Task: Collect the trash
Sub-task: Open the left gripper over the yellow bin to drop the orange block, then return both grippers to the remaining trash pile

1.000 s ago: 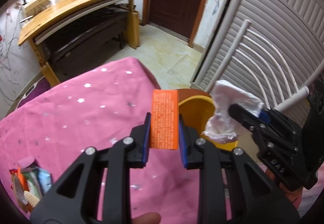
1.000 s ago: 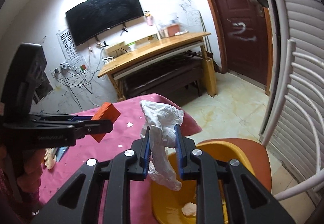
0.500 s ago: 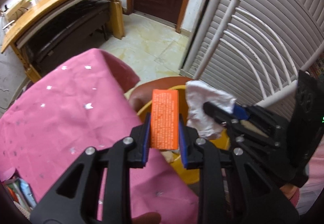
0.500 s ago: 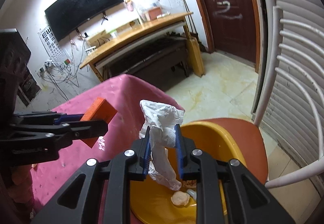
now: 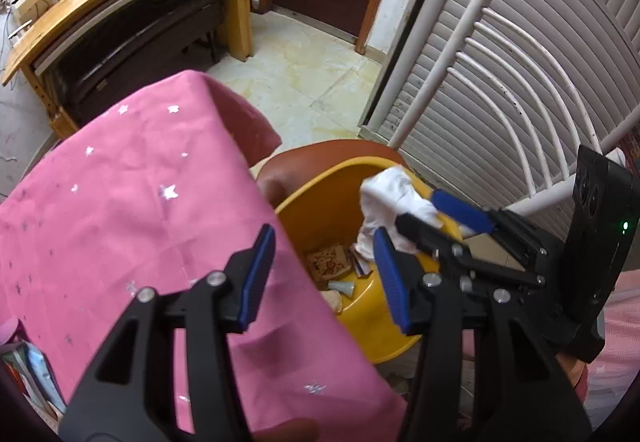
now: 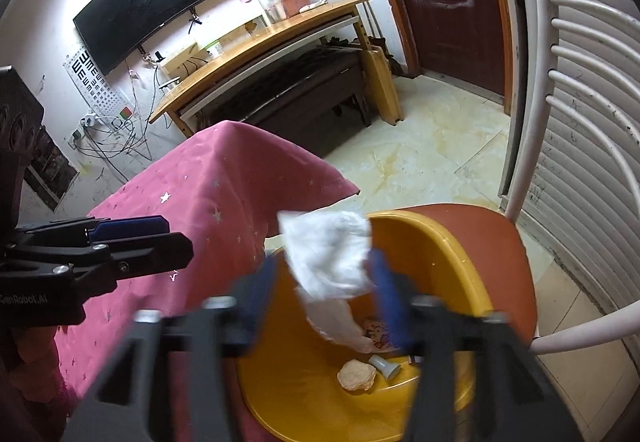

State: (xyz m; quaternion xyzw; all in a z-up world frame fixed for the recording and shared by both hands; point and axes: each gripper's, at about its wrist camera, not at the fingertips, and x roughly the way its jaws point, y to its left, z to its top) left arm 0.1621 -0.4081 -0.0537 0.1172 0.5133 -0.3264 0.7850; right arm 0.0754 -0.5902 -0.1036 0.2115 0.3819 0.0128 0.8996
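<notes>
A yellow basin [image 5: 320, 182] [image 6: 440, 238] sits on a red-brown chair seat [image 6: 508, 254] beside the pink-clothed table [image 5: 140, 182]. My left gripper [image 5: 322, 238] [image 6: 168, 238] hangs over the basin's near edge, jaws opening with nothing between them. The orange box is out of sight. My right gripper [image 6: 324, 278] [image 5: 418, 208] is above the basin, jaws opening wide and blurred. A crumpled white tissue [image 6: 328, 254] [image 5: 392, 198] hangs loosely between them. In the basin lie a picture card [image 6: 378, 334], a round pale piece [image 6: 356, 374] and a small grey cone [image 6: 384, 364].
The chair's white barred back [image 6: 532, 82] and a slatted shutter [image 5: 540, 42] close off the right side. Beyond the table are tiled floor, a wooden desk [image 6: 260, 54] and a dark door. Packets [image 5: 24, 370] lie at the table's near left edge.
Both grippers sank toward the basin and both jaws opened. The orange box has left the left gripper. The tissue, pinched before, now hangs loose between the right jaws.
</notes>
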